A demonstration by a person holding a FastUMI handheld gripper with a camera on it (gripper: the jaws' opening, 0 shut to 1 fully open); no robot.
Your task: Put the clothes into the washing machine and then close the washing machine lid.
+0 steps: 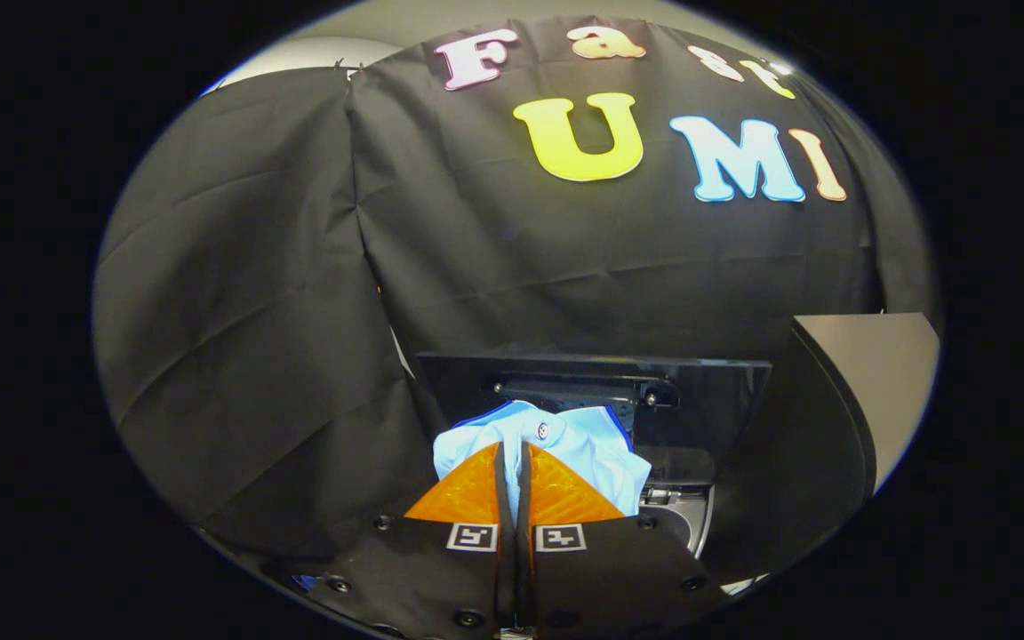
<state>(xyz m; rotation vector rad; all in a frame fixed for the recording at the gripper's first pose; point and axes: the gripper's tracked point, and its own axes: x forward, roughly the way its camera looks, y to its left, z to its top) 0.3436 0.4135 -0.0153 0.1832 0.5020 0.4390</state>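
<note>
The gripper is sitting low and near in its own camera view, with its two fingers lying almost flat against each other, leaving just a thin dark slit between them. The jaws are pressed together and pinching a fold of the pale blue, soft cloth garment with a small round button, which is bunching up around and just beyond the fingertips; a strip of the fabric is running down into the slit between the fingers, and a darker blue trim is showing along the garment's far edge. Just beyond the garment, the washing machine's dark, glossy, flat lid is standing raised and open, its inner face turned toward the gripper and a black hinge fitting showing across its upper part. To the right of the fingers and slightly below the garment, a curved silvery rim of the washing machine's opening is peeking out, so the garment is hanging above or at the near left edge of that opening; whether it is touching the rim cannot be told. Farther right, a dark grey flat panel with a paler face is rising beside the machine. Wrinkled black cloth walls are hanging behind and to the left.
</note>
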